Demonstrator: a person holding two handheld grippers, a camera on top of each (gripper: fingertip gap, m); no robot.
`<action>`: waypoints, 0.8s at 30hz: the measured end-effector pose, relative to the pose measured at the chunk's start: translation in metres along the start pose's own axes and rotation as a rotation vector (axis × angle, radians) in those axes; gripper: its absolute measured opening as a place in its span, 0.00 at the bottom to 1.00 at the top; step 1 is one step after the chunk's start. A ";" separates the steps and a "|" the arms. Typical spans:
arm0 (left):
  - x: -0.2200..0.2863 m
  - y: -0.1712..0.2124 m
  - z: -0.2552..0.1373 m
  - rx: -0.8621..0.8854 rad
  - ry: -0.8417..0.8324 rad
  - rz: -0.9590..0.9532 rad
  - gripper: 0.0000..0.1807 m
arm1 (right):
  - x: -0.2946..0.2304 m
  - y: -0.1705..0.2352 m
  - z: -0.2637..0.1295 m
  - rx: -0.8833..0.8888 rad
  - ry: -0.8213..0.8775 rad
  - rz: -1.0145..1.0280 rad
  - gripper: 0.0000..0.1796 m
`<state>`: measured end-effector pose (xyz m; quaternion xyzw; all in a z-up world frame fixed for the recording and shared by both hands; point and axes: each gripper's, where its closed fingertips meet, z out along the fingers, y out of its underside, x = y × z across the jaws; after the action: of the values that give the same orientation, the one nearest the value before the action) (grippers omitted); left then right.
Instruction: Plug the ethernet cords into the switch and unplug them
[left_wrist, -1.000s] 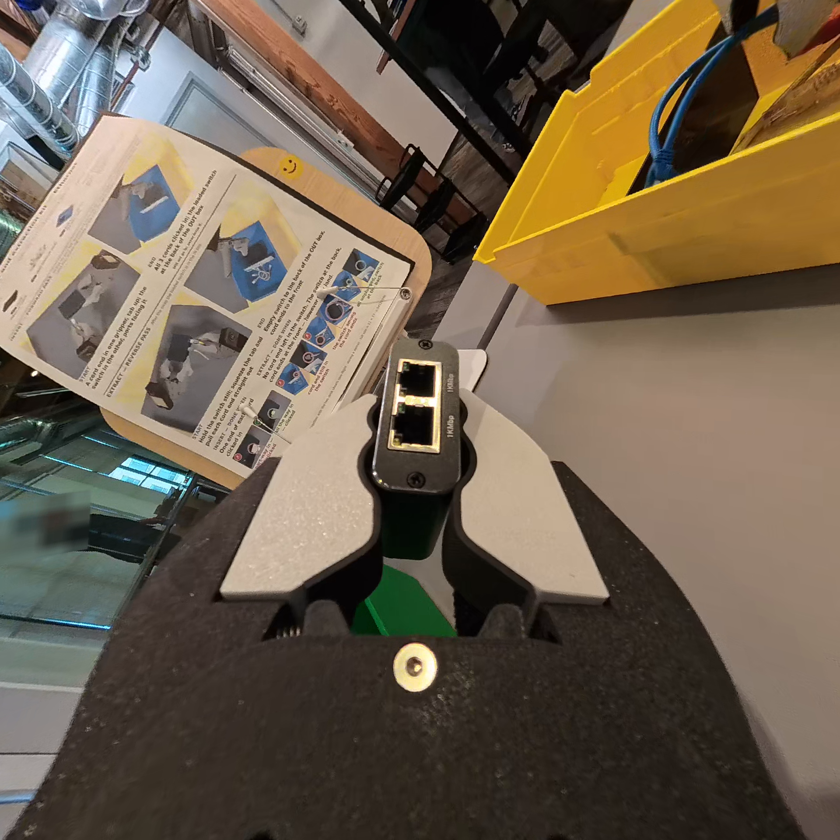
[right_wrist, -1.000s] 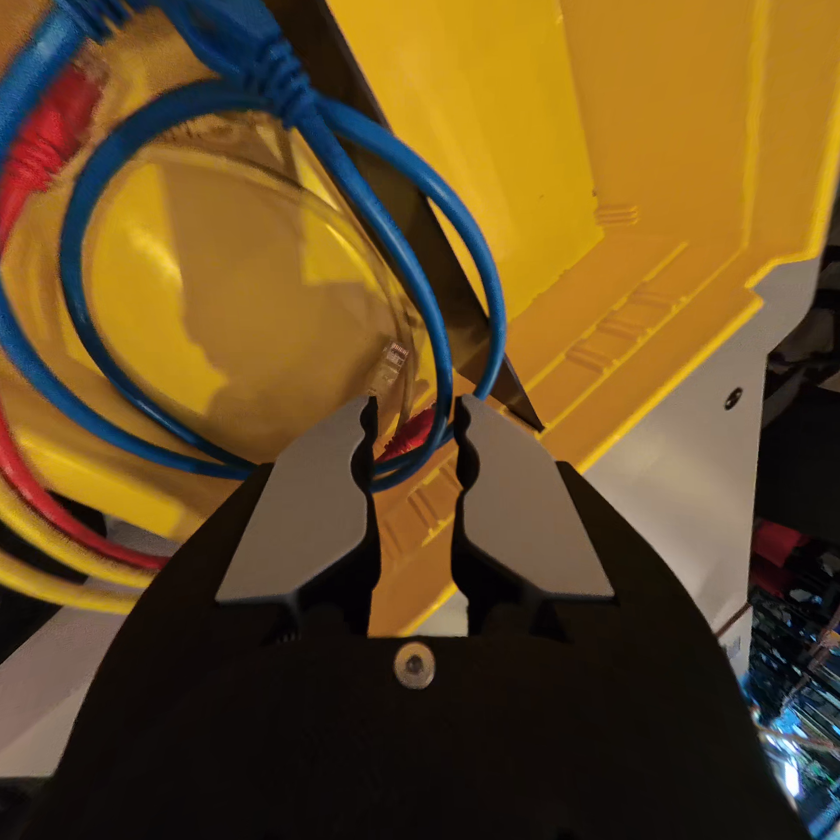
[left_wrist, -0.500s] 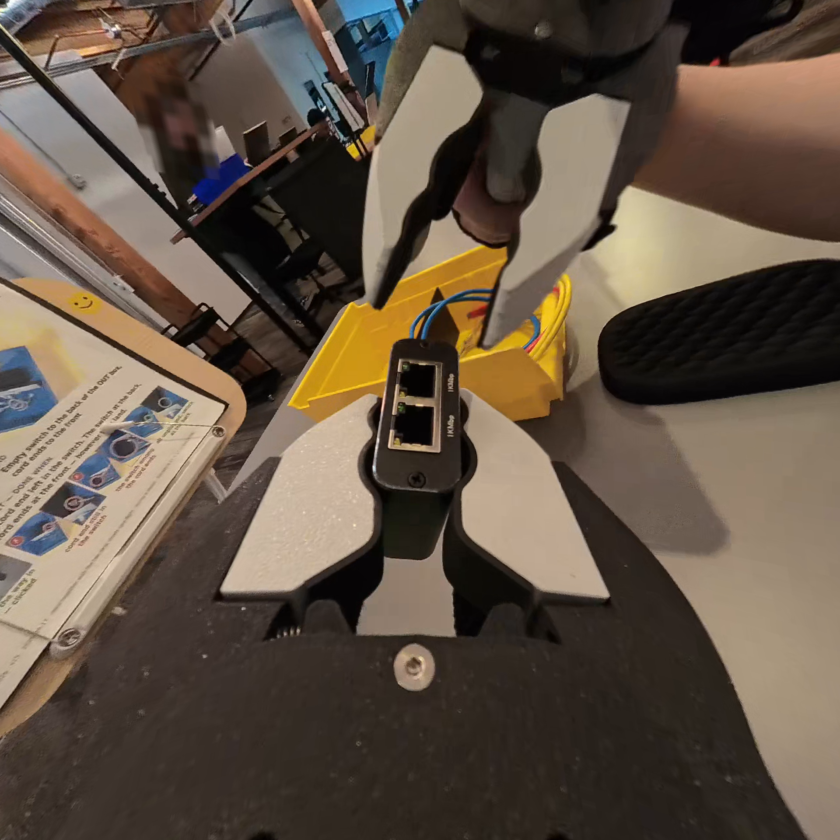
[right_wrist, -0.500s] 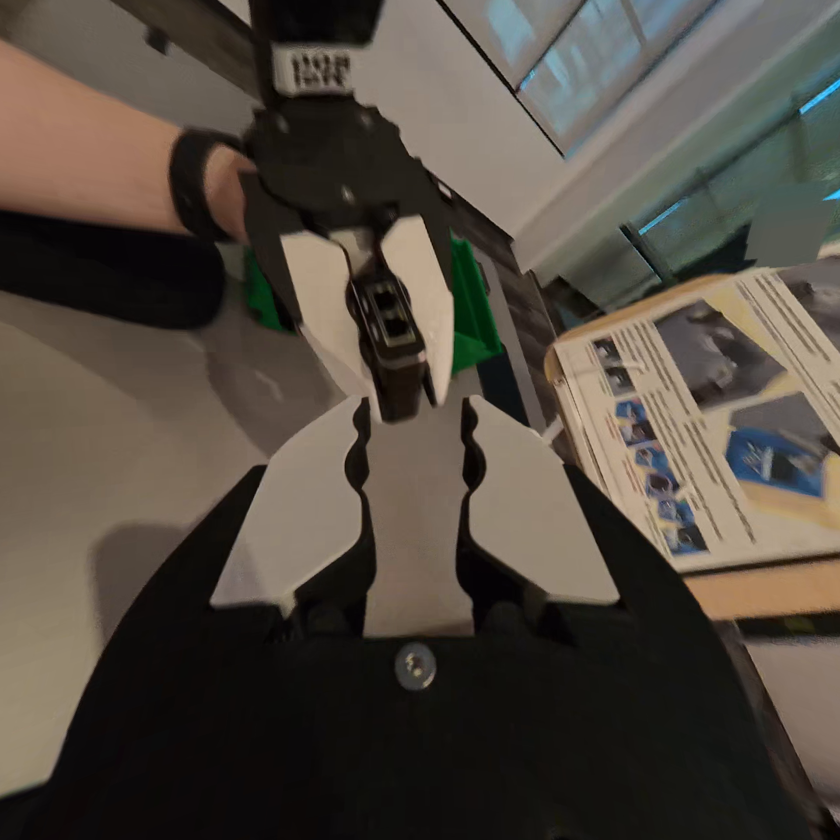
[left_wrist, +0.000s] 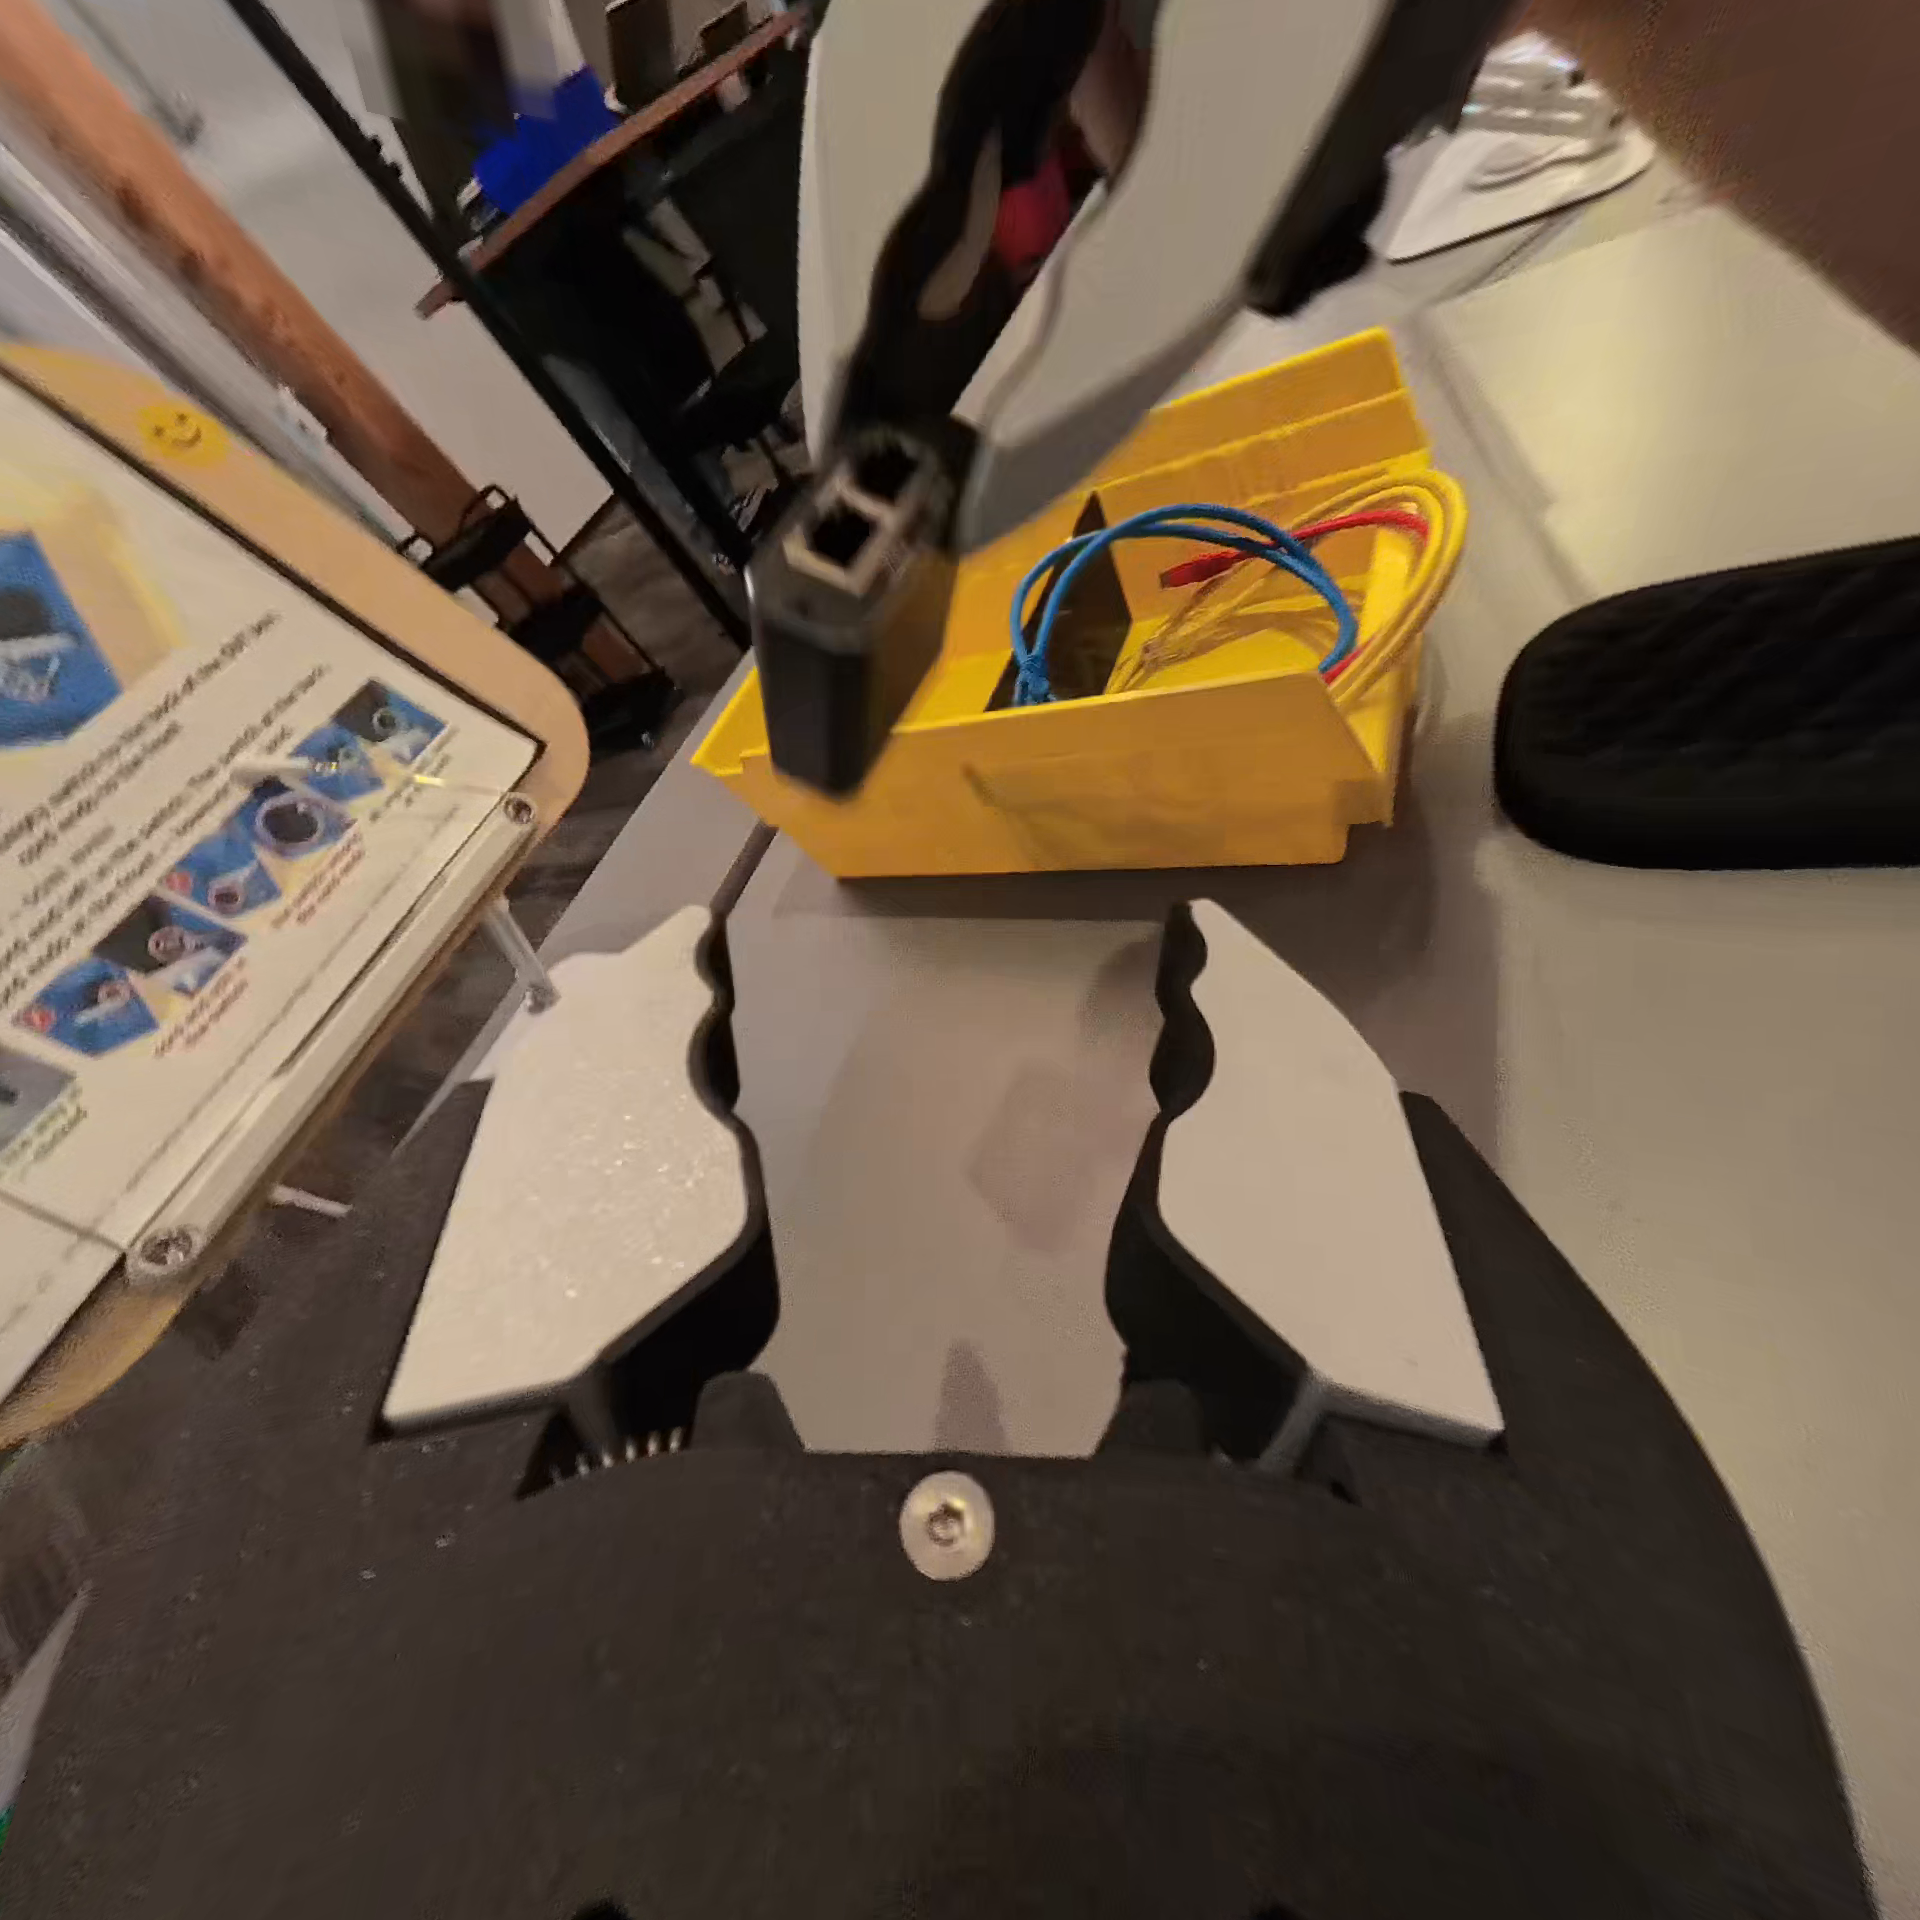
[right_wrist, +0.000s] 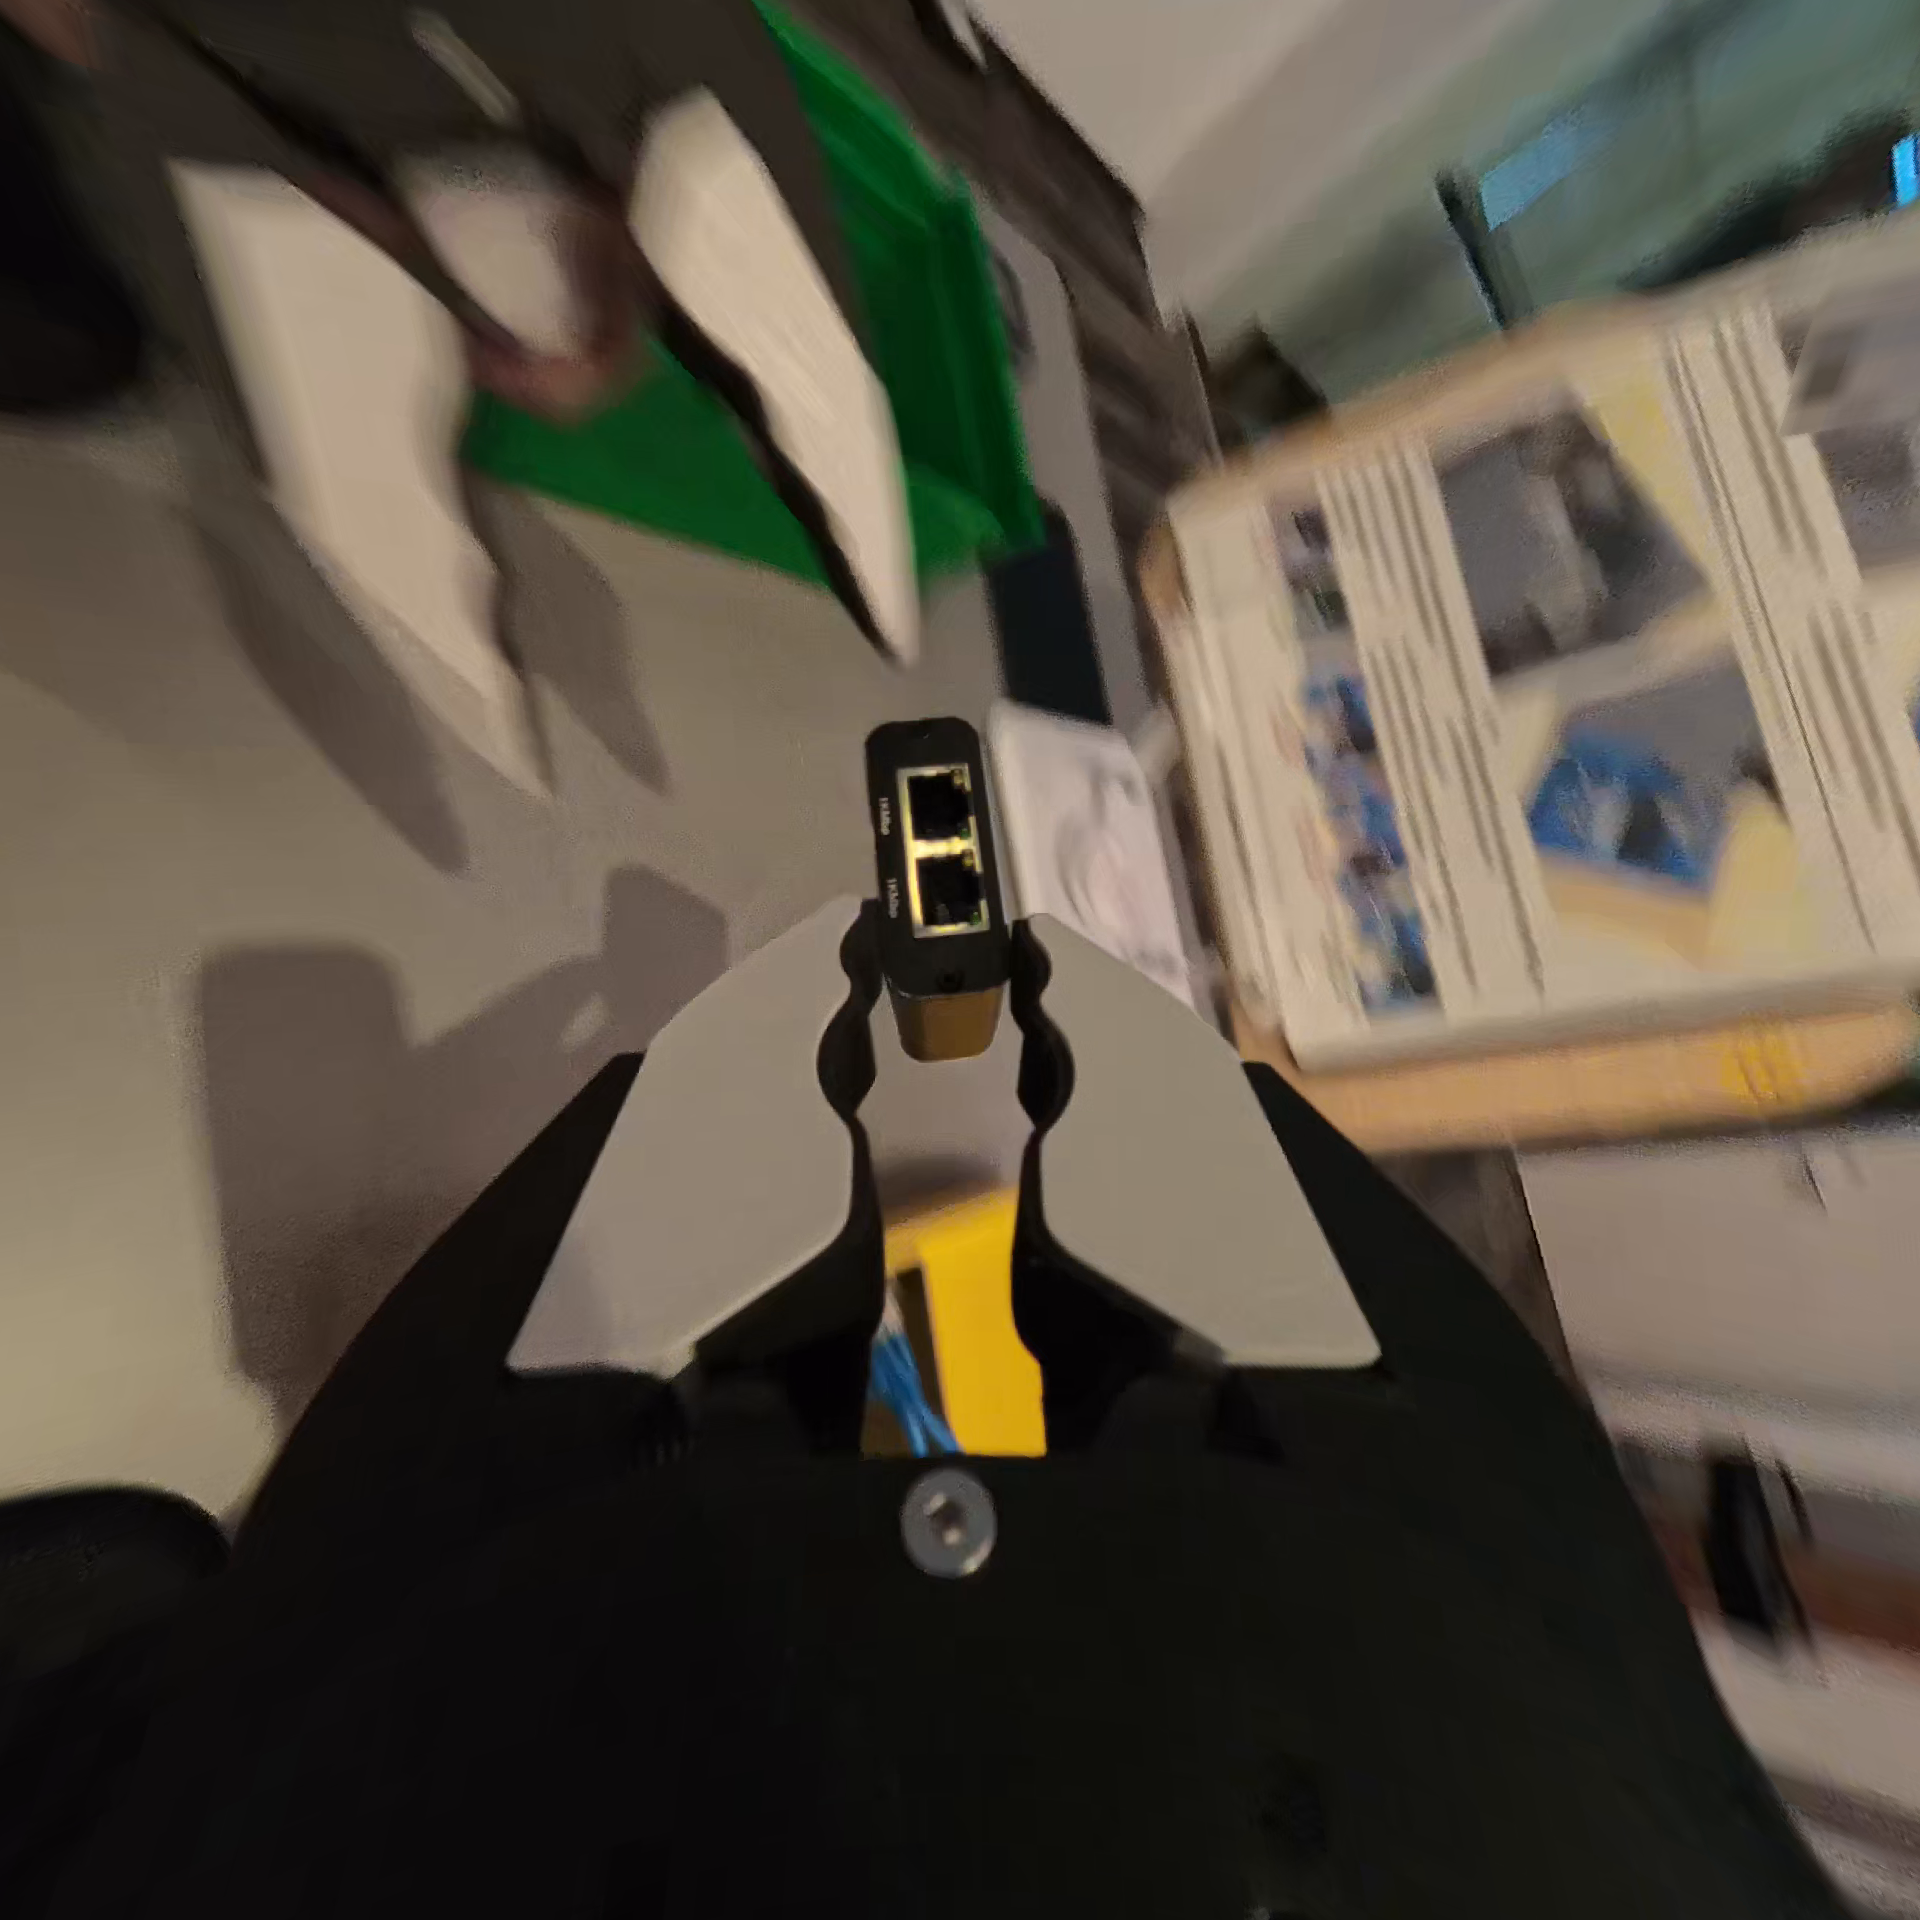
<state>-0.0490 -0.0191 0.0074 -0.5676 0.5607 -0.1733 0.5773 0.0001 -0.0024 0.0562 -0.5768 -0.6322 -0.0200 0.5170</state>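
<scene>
The black ethernet switch (right_wrist: 935, 852), with two empty ports facing the camera, is clamped between the tips of my right gripper (right_wrist: 940, 935). In the left wrist view the switch (left_wrist: 831, 623) hangs in the air from the right gripper (left_wrist: 894, 436), above the left end of the yellow bin (left_wrist: 1122, 790). My left gripper (left_wrist: 951, 935) is wide open and empty over the grey table. It also shows blurred in the right wrist view (right_wrist: 707, 707). Blue (left_wrist: 1174, 530), red (left_wrist: 1351, 540) and yellow (left_wrist: 1434, 582) ethernet cords lie coiled in the bin.
An instruction board (left_wrist: 208, 831) stands at the table's left edge and shows in the right wrist view (right_wrist: 1558, 675). A black padded rest (left_wrist: 1714, 707) lies right of the bin. A green bin (right_wrist: 727, 468) stands behind the left gripper. There is about 8 centimetres between the tips of the two grippers.
The switch passed from my left gripper to my right. The right gripper left the bin, closed on the switch, and the left jaws opened wide and drew back.
</scene>
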 end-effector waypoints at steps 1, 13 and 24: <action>-0.003 0.002 0.000 -0.003 -0.008 -0.024 0.42 | 0.024 0.032 -0.002 -0.121 0.058 0.041 0.14; -0.004 0.023 0.010 -0.117 -0.039 0.024 0.37 | 0.051 0.297 0.036 -1.077 0.006 0.169 0.14; -0.010 0.024 0.007 -0.117 -0.062 0.015 0.37 | 0.050 0.302 0.044 -1.120 0.007 0.401 0.14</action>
<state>-0.0561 -0.0006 -0.0106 -0.6012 0.5561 -0.1181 0.5616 0.2093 0.1614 -0.1029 -0.8697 -0.4026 -0.2542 0.1299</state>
